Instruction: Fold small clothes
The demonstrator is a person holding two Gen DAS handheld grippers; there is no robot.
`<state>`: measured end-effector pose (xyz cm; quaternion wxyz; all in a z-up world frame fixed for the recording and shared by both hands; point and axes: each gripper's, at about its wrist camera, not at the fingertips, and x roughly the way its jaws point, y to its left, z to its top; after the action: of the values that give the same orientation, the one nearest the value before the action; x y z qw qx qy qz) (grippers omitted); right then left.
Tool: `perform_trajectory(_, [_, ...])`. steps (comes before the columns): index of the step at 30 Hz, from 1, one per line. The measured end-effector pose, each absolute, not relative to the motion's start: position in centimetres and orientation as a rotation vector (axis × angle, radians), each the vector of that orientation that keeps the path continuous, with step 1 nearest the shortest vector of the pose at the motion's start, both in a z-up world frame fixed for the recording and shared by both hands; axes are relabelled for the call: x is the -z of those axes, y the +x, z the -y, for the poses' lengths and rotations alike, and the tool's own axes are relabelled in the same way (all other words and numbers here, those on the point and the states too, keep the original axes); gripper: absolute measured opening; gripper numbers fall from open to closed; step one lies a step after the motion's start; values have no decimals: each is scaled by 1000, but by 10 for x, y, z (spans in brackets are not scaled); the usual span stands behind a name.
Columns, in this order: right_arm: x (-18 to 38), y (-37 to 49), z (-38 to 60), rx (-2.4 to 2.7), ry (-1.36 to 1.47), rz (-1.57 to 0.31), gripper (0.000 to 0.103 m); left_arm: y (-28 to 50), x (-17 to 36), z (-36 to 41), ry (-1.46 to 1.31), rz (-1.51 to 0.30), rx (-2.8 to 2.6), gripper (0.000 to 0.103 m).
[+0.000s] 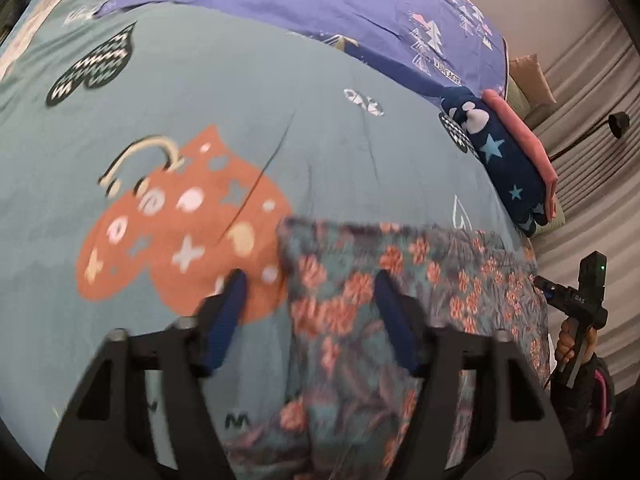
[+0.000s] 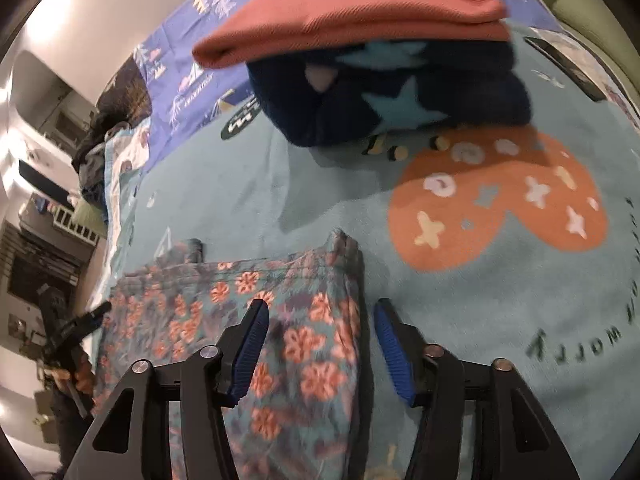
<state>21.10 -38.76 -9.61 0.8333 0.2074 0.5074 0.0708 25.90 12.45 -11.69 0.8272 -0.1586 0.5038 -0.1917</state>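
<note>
A small floral garment [image 1: 460, 280] lies flat on the teal bed sheet [image 1: 240, 100], blurred in both views. My left gripper [image 1: 310, 280] is open and hangs over the garment's left edge, one blue pad over the bare sheet and the other over the cloth. In the right wrist view, my right gripper [image 2: 320, 308] is open over the floral garment [image 2: 192, 312], with its right edge lying between the fingers. Neither gripper's pads press on the cloth. Each gripper also shows at the far side of the other's view: right gripper [image 1: 576, 300], left gripper [image 2: 76, 328].
Beyond the garment, near the bed's edge, a folded navy star garment [image 2: 392, 100] lies under a folded coral one [image 2: 352, 16]; the same stack [image 1: 508, 156] shows at right. A purple printed sheet [image 1: 340, 8] covers the far bed. Curtains [image 1: 592, 80] hang beyond it.
</note>
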Motion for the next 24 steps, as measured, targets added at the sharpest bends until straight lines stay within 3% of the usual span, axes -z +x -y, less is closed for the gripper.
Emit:
perform_trajectory(1, [96, 213, 386, -157, 433, -1078, 5, 260, 116, -124, -335, -1064, 414, 16])
perform_trajectory(2, [96, 215, 386, -158, 445, -1078, 3, 261, 115, -126, -346, -1062, 415, 6])
perform_trajectory(9, [24, 180, 385, -262, 489, -814, 2, 218, 53, -147, -386, -809, 426, 5])
perform_trajectory(15, [28, 215, 365, -253, 401, -838, 4, 234, 49, -152, -293, -794, 351, 6])
perform_trajectory(19, [88, 248, 367, -85, 366, -1062, 9, 269, 95, -145, -247, -969, 264, 11])
perform_trajectory(22, [96, 230, 378, -101, 439, -1052, 12, 260, 110, -157, -317, -1027, 271, 16])
perform_trajectory(24, [83, 206, 387, -81, 429, -1033, 18, 236, 101, -168, -335, -993, 266, 42])
